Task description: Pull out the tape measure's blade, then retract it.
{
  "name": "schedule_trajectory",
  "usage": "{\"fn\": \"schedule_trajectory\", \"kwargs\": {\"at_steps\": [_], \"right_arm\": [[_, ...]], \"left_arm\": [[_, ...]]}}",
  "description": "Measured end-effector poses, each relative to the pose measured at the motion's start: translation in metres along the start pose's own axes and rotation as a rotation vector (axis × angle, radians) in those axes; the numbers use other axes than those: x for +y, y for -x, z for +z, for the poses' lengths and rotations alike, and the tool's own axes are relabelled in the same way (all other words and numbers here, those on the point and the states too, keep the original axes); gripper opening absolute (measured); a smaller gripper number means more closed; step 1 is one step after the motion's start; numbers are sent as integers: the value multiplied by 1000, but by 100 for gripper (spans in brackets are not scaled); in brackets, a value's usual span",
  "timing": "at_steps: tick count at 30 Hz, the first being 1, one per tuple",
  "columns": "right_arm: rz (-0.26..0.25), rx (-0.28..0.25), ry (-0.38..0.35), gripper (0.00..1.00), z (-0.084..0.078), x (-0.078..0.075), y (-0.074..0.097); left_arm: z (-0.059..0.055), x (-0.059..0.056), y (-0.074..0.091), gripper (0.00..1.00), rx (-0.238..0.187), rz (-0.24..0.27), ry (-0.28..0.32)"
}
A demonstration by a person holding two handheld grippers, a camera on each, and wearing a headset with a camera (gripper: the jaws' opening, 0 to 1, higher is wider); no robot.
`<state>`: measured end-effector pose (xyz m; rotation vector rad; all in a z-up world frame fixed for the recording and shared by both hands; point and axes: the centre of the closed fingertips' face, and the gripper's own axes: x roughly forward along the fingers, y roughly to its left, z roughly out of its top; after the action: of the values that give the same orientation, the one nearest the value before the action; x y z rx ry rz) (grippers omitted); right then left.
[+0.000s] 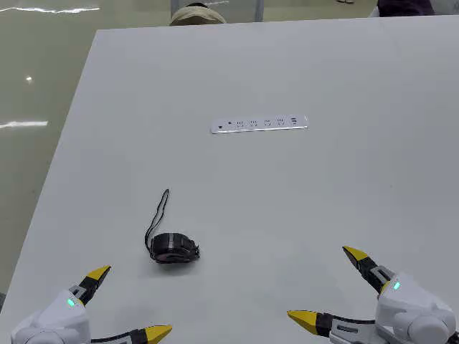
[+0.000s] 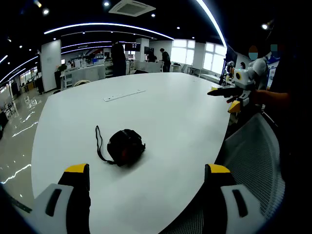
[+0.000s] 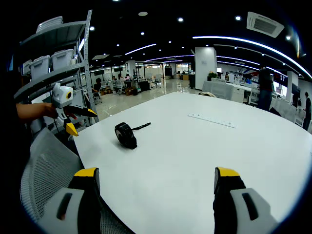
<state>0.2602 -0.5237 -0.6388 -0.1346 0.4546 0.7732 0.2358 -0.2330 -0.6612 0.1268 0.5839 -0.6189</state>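
Both wide open, we are holding the left gripper [image 1: 133,301] and right gripper [image 1: 324,283] near the tape measure [image 1: 173,248] on the table [image 1: 287,186].

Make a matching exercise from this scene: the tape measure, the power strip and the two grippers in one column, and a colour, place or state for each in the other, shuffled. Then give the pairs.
Column one
1. tape measure
2. power strip
3. left gripper
4. right gripper

Column two
A. white, with sockets, in the middle of the table
B. open, the nearer one to the tape measure
C. black, with a strap loop
D. open, the farther one from the tape measure

Pairs: 1-C, 2-A, 3-B, 4-D
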Motion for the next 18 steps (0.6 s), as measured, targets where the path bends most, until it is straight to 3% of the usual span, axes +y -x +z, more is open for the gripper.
{"fn": "schedule_trajectory", "kwargs": {"at_steps": [18], "right_arm": [[14, 22, 7, 99, -1, 1, -2]], "left_arm": [[-3, 1, 1, 96, 20, 7, -13]]}}
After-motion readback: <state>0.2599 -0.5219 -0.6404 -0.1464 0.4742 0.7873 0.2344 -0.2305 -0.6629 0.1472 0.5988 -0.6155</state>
